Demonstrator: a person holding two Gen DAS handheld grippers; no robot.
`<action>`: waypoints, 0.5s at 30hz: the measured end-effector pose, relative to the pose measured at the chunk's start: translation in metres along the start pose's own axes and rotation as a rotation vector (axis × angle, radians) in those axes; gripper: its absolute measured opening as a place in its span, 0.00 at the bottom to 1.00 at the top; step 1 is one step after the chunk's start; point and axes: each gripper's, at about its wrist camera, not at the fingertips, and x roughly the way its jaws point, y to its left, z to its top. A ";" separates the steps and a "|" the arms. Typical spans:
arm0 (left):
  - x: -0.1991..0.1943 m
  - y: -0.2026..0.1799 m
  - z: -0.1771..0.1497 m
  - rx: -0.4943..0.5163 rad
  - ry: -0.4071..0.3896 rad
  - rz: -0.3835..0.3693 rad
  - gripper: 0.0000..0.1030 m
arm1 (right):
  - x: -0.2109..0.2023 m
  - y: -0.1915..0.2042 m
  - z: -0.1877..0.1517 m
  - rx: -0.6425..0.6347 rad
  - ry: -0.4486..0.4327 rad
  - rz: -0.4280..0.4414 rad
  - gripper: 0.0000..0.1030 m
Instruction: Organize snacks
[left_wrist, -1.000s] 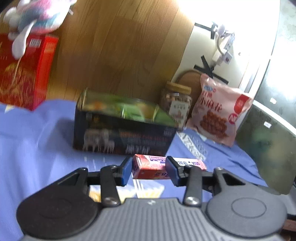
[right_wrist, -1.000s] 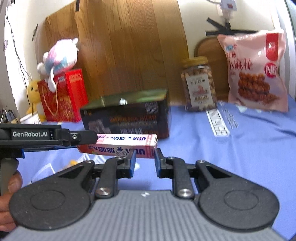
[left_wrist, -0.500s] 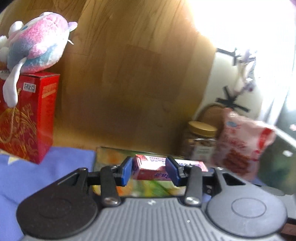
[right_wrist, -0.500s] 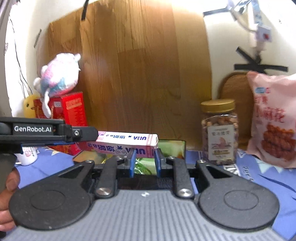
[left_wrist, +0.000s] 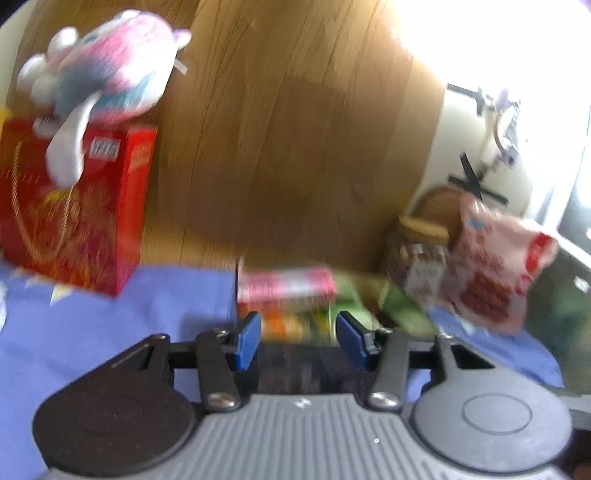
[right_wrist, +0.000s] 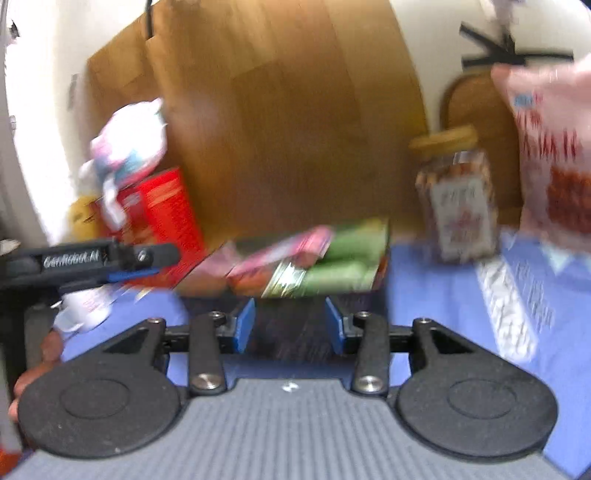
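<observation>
A long pink candy box (left_wrist: 286, 286) lies in the open black box (left_wrist: 295, 365), on top of green snack packets (left_wrist: 402, 310). My left gripper (left_wrist: 299, 341) hovers just in front of it, its jaws opening, with nothing between the blue pads. In the right wrist view the same pink candy box (right_wrist: 284, 251) rests slanted across the packets in the black box (right_wrist: 288, 347). My right gripper (right_wrist: 290, 325) is short of the box, its jaws opening with nothing between them. The left gripper (right_wrist: 162, 264) shows at that view's left edge. Both views are blurred.
A red gift box (left_wrist: 74, 206) with a plush toy (left_wrist: 103, 74) on it stands at the back left. At the back right are a nut jar (right_wrist: 458, 206) and a pink snack bag (right_wrist: 554, 147). A wooden board (left_wrist: 295, 129) leans behind. Purple cloth (left_wrist: 147, 306) covers the table.
The left gripper let go of the pink candy box, which now lies in the black box. Both grippers' jaws have widened and both have drawn back slightly.
</observation>
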 end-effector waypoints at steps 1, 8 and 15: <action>-0.005 0.002 -0.009 0.002 0.034 -0.005 0.45 | -0.006 0.005 -0.011 -0.005 0.029 0.025 0.44; -0.025 0.021 -0.060 -0.052 0.261 -0.073 0.46 | -0.013 0.058 -0.061 -0.111 0.200 0.151 0.45; -0.035 0.018 -0.086 -0.042 0.317 -0.111 0.43 | -0.002 0.095 -0.084 -0.266 0.263 0.115 0.50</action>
